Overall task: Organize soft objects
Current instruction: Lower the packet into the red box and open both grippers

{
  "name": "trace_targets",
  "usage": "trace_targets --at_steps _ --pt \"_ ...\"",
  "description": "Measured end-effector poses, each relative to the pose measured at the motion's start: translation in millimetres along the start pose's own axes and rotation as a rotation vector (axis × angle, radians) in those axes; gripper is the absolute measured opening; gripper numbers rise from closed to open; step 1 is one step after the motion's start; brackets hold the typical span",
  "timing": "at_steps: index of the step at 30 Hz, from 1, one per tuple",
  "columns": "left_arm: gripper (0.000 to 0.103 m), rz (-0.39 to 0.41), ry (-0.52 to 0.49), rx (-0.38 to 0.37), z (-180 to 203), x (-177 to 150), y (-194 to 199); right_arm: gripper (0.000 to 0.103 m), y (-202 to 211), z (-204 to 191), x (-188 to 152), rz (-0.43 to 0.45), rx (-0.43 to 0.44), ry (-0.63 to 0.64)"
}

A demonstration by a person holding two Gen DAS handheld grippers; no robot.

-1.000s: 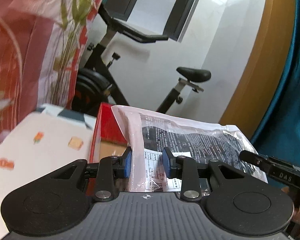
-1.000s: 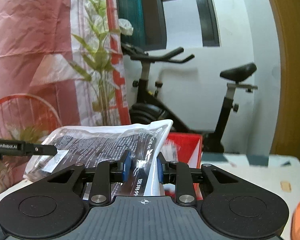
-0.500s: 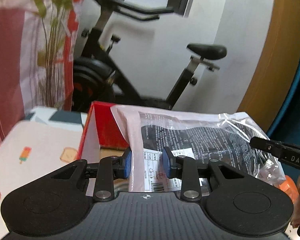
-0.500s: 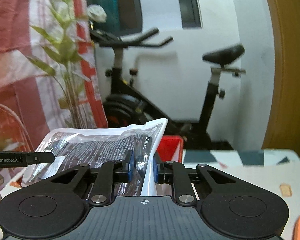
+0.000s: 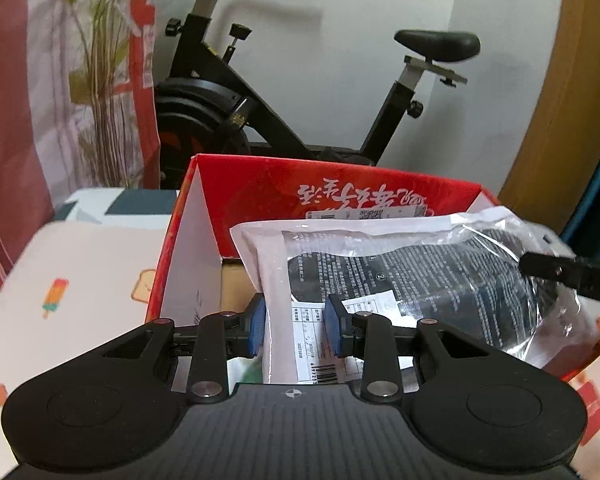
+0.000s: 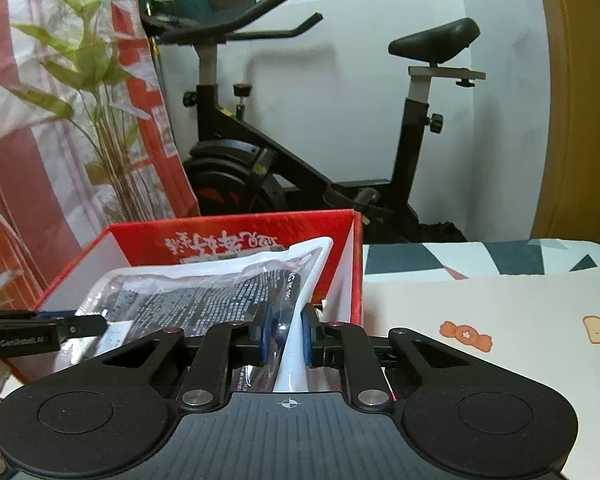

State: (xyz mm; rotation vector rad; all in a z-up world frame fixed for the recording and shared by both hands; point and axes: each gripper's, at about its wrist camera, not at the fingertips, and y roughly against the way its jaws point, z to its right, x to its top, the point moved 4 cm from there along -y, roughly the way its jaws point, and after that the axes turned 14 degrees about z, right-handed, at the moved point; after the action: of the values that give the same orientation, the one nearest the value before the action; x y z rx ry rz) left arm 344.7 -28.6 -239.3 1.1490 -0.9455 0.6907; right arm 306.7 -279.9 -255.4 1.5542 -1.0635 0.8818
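A clear plastic bag [image 5: 412,280] with a dark soft item and printed text inside hangs between both grippers, over the open red cardboard box [image 5: 340,192]. My left gripper [image 5: 294,330] is shut on the bag's left edge. My right gripper [image 6: 286,338] is shut on the bag's right edge [image 6: 300,320]. The bag [image 6: 204,300] sits partly inside the box [image 6: 228,236] in the right wrist view. The other gripper's finger [image 5: 568,276] shows at the bag's far end.
The box stands on a table with a white cartoon-print cloth [image 6: 500,320], also seen in the left wrist view [image 5: 80,280]. Behind it stand an exercise bike [image 6: 300,152], a potted plant [image 6: 100,100] and a red-and-white curtain [image 5: 20,120].
Both grippers have carried the bag downward and tilted down. The red box, before mostly hidden behind the bag, now shows open beneath and around it.
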Motion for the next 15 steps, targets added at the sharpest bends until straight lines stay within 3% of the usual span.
trace_targets --at_steps 9,15 --pt "0.034 -0.006 -0.051 0.014 2 1 -1 0.014 -16 -9 -3 -0.067 -0.067 0.029" --pt "0.042 0.015 -0.032 -0.010 1 3 0 0.014 -18 -11 -3 -0.099 -0.089 0.055"
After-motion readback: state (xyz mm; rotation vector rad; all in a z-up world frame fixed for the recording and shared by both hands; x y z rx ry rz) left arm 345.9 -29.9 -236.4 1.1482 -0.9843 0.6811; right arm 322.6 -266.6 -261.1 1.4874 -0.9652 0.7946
